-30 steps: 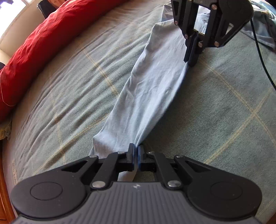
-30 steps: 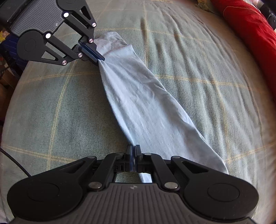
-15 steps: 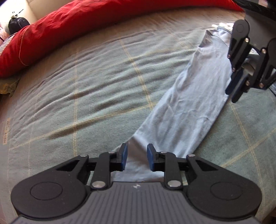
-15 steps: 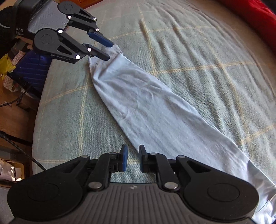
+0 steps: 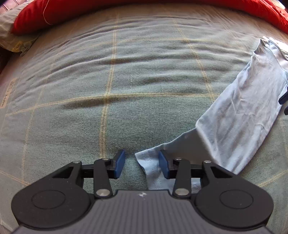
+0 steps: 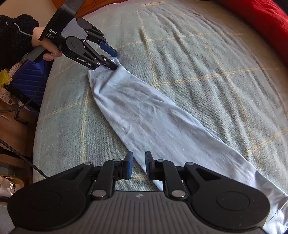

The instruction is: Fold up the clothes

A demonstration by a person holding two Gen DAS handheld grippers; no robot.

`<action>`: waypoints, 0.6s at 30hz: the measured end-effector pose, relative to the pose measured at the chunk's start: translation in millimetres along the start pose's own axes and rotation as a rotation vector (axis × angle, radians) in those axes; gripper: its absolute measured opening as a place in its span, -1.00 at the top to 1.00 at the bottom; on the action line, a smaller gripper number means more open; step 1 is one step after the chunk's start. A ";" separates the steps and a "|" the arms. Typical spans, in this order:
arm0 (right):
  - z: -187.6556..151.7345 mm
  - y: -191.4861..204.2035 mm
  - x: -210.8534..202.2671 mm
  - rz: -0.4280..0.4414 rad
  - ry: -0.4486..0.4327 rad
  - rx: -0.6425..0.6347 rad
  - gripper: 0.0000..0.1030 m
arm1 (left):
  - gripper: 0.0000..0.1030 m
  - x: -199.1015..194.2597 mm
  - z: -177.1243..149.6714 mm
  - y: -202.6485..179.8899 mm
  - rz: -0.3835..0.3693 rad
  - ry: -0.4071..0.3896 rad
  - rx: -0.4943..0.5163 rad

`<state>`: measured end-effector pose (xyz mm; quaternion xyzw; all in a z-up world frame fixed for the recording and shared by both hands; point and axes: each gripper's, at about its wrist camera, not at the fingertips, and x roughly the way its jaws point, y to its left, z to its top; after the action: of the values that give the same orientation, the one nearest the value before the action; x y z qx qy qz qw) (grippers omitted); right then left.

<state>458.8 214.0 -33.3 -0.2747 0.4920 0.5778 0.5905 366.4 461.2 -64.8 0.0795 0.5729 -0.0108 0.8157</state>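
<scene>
On the green checked bedspread (image 6: 198, 54), the right gripper (image 6: 138, 165) hovers spread over one edge of the folded pale blue garment (image 6: 153, 122); at the far end, the left gripper (image 6: 112, 59), also spread, touches its corner. A red pillow (image 5: 72, 10) lines the far edge.

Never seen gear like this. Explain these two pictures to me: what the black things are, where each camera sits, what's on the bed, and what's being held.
There is no robot. A person holds a two-finger tool in each hand, and each tool carries a camera looking forward along its fingers. One picture comes from the left tool, the other from the right tool, which also sees the left tool and the hand holding it. A long, narrow, light blue garment lies on a green checked blanket, with a red cushion at the far edge. Both tools are open over the garment's ends, so nothing is held.
</scene>
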 end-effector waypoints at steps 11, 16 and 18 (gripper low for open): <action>23.0 -28.5 -23.8 -0.104 -0.044 -0.014 0.53 | 0.92 -28.5 -10.2 2.0 -0.021 -0.069 -0.167; 30.3 -56.0 -26.6 -0.141 -0.050 -0.018 0.53 | 0.92 -34.8 -15.7 7.9 -0.003 -0.076 -0.198; 35.3 -62.1 -21.7 -0.138 -0.055 -0.029 0.53 | 0.91 -34.0 -18.4 11.8 -0.002 -0.077 -0.223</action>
<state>530.6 225.3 -16.1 -0.3008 0.4470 0.5500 0.6381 338.8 472.9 -37.7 -0.0125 0.5389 0.0492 0.8408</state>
